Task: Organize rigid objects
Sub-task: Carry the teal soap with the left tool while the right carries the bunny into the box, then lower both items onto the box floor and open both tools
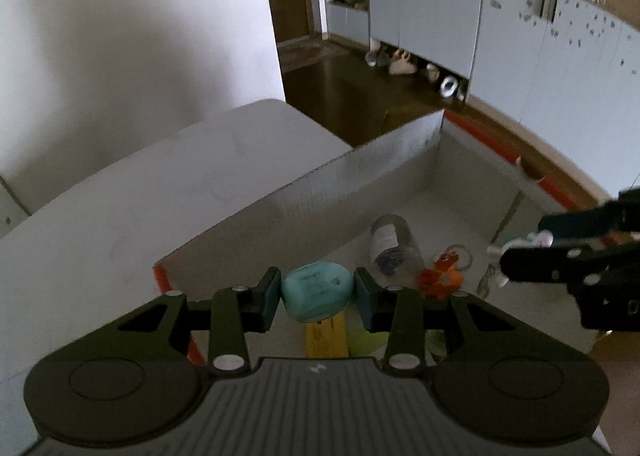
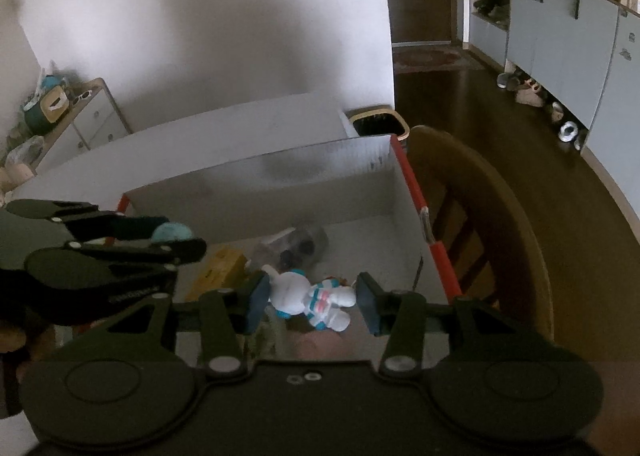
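In the left wrist view, the left gripper (image 1: 318, 294) pinched a teal case (image 1: 316, 296) above the cardboard box (image 1: 360, 184), near its left wall; an early release risked striking the glass jar (image 1: 394, 244). In the right wrist view, the right gripper (image 2: 312, 302) pinched a white figurine (image 2: 308, 298) over the box's right side; crowding risked collision between the grippers.

1. I see a white label on the clear jar (image 1: 394, 244) that lies in the box, but its print is too blurred to read.
2. The teal case (image 1: 316, 292) carries faint marks; I cannot read them.
3. The yellow box (image 2: 220, 272) shows dark print, also not readable for me.
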{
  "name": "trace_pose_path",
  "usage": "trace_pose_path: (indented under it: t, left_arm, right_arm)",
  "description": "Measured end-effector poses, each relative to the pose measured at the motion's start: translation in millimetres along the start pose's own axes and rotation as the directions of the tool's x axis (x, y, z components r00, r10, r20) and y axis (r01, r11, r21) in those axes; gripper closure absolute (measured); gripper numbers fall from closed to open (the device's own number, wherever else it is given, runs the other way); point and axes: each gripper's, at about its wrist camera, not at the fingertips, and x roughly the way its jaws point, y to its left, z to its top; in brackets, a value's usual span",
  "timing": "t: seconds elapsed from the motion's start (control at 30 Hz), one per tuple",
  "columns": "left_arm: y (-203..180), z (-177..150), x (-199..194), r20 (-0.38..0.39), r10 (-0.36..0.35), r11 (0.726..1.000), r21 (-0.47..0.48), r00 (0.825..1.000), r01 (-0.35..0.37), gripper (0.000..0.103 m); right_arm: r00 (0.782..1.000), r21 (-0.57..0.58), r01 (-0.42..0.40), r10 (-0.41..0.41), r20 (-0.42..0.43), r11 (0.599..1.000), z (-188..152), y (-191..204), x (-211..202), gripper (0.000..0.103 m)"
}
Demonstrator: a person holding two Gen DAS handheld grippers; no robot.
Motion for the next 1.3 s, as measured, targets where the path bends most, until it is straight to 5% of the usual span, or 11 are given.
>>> trace_pose_path:
  t: [0.57,0.93,1.1,1.3]
  left_arm:
    - [2,4,60,-0.188,-0.020,0.998,-0.057,0.982,0.009,0.064]
    - [3,5,60,-0.198,-0.007,0.999,-0.046,0.980,-0.002,0.064]
    - [1,4,60,-0.198,0.008,0.999,-0.036,0.980,-0.015,0.064]
    - [5,2,55,-0.194,-0.009,0.999,-0.055,0.981,-0.001,0.058]
  right_arm:
    - [0.996,-0.130,-0.017,0.005,-0.093,0.991,-8,14,42,0.056]
    - [0.993,-0.126,-0.026,0.011,-0.113,0.992,-6,10,46,0.054]
    - [0.994,-0.116,-0.029,0.016,-0.108,0.993,-5,10,44,0.042]
    - [0.995,-0.118,-0.026,0.015,-0.099,0.993,-7,10,38,0.040]
